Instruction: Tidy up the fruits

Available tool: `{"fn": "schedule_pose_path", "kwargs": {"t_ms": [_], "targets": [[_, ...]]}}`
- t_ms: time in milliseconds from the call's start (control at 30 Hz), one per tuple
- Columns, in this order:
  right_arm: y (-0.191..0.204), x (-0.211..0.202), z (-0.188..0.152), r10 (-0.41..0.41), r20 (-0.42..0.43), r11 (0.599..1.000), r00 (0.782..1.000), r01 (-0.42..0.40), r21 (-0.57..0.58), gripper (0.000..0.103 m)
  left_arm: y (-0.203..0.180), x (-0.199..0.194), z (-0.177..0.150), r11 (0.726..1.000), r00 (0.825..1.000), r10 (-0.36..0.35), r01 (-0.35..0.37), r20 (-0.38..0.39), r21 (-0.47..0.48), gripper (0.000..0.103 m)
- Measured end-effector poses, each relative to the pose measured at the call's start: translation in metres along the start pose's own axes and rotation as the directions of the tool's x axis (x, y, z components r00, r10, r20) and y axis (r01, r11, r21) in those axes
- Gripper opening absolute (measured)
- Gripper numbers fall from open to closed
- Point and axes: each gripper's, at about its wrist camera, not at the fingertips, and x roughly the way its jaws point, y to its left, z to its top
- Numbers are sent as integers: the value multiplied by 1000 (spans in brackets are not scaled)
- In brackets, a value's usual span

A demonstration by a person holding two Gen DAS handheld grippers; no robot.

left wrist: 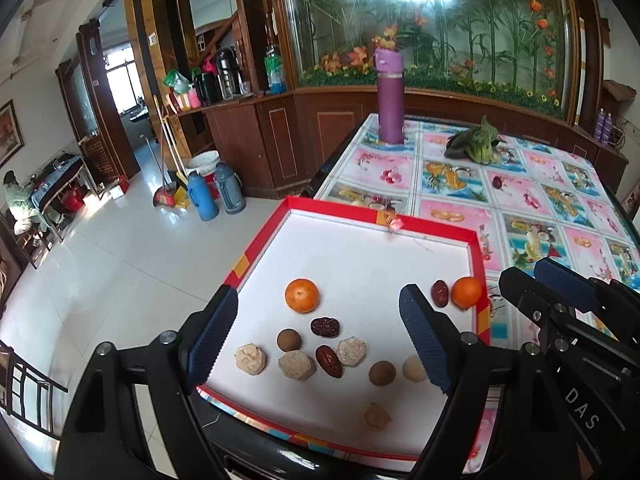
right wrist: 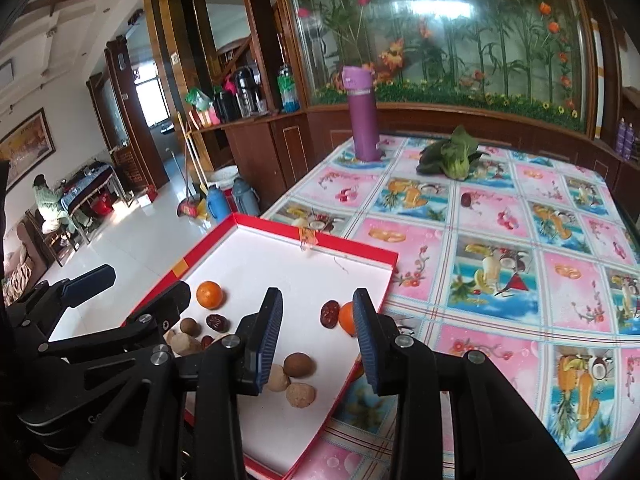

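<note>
A shallow red-rimmed tray (left wrist: 478, 264) with a smooth white floor sits at a corner of a table under a glossy fruit-print cloth (left wrist: 532, 200), one corner pointing away from the left gripper (left wrist: 316, 338), whose ribbed blue pads stand wide apart and hold nothing. Between those pads lie a round, dimpled orange (left wrist: 302, 295), wrinkled dark-red dates (left wrist: 325, 327) lying at differing angles, smooth brown balls and rough, faceted tan lumps. A second orange (left wrist: 466, 292) and an upright-lying date (left wrist: 440, 293) rest just beyond its right pad, against the tray's rim. The right gripper (right wrist: 318, 336) hangs released over that same edge, empty. Well beyond both, a purple flask (left wrist: 390, 96) stands upright near a leafy green vegetable (left wrist: 476, 142).
</note>
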Motion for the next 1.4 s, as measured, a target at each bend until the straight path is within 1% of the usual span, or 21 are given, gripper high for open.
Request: {"fn": "schedule_pose_path", "kwargs": {"t_ms": [167, 233, 300, 367, 400, 467, 567, 633, 733, 867, 1167, 1400], "targets": [[-4, -27, 1, -10, 67, 1000, 998, 10, 4, 45, -4, -31, 3, 1000, 998, 7, -6, 62, -13, 85], [-6, -38, -2, -21, 96, 1000, 995, 21, 4, 53, -5, -43, 3, 1000, 996, 19, -17, 90, -20, 90], [-7, -48, -5, -32, 121, 999, 992, 32, -3, 58, -4, -54, 1, 999, 992, 39, -35, 123, -35, 98], [-6, -57, -11, -47, 149, 999, 988, 50, -20, 62, -2, -63, -3, 997, 986, 57, -49, 156, -54, 103], [-4, -61, -13, -52, 162, 998, 985, 57, -31, 64, -1, -67, -4, 997, 984, 62, -52, 167, -64, 103], [1, -71, -19, -57, 196, 996, 979, 70, -59, 66, 0, -71, -6, 995, 981, 78, -65, 176, -74, 103], [10, -87, -26, -68, 254, 991, 965, 95, -95, 71, -2, -77, -10, 992, 975, 117, -106, 187, -69, 103], [18, -98, -30, -82, 304, 985, 949, 124, -122, 77, -2, -82, -13, 991, 974, 126, -115, 186, -70, 103], [24, -112, -33, -92, 356, 979, 930, 150, -137, 78, 0, -89, -17, 989, 972, 134, -120, 192, -81, 103], [24, -127, -34, -90, 386, 981, 918, 147, -123, 79, 4, -106, -20, 986, 963, 150, -130, 222, -104, 103], [15, -138, -39, -87, 392, 990, 916, 123, -69, 80, 10, -138, -30, 984, 944, 165, -137, 285, -115, 103], [16, -140, -45, -83, 381, 993, 921, 110, -50, 80, 16, -150, -35, 985, 940, 155, -124, 303, -120, 103]]}}
